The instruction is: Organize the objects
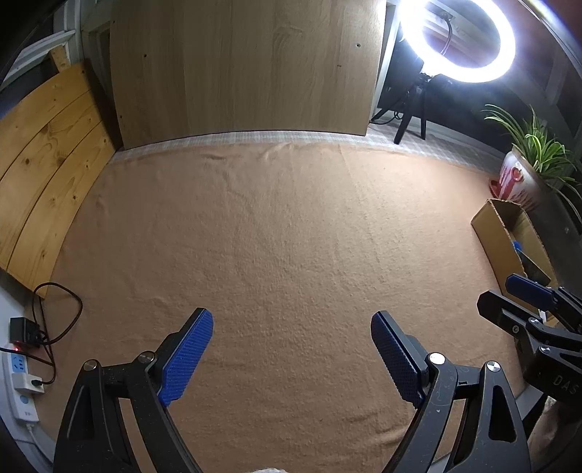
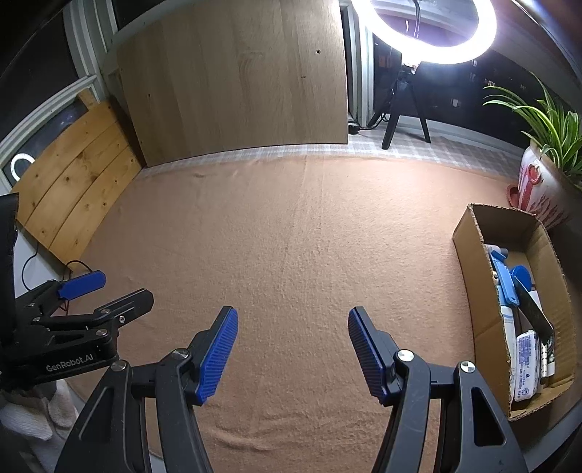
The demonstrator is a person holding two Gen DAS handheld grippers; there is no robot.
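A cardboard box [image 2: 469,247] stands at the right edge of the orange cloth [image 2: 291,236]; it holds several items: a light-blue tool [image 2: 503,280], a white packet [image 2: 525,364] and a black flat piece [image 2: 533,313]. The box also shows in the left wrist view [image 1: 491,236]. My left gripper [image 1: 291,353] is open and empty above the cloth. My right gripper [image 2: 293,349] is open and empty, left of the box. Each gripper shows in the other's view: the right one [image 1: 523,294] and the left one [image 2: 105,291].
A wooden panel [image 1: 247,69] stands at the back. Pine boards [image 1: 47,152] lean at the left. A ring light on a tripod [image 2: 425,32] and a potted plant [image 2: 542,182] are at the back right. A power strip with cables [image 1: 22,367] lies at the left.
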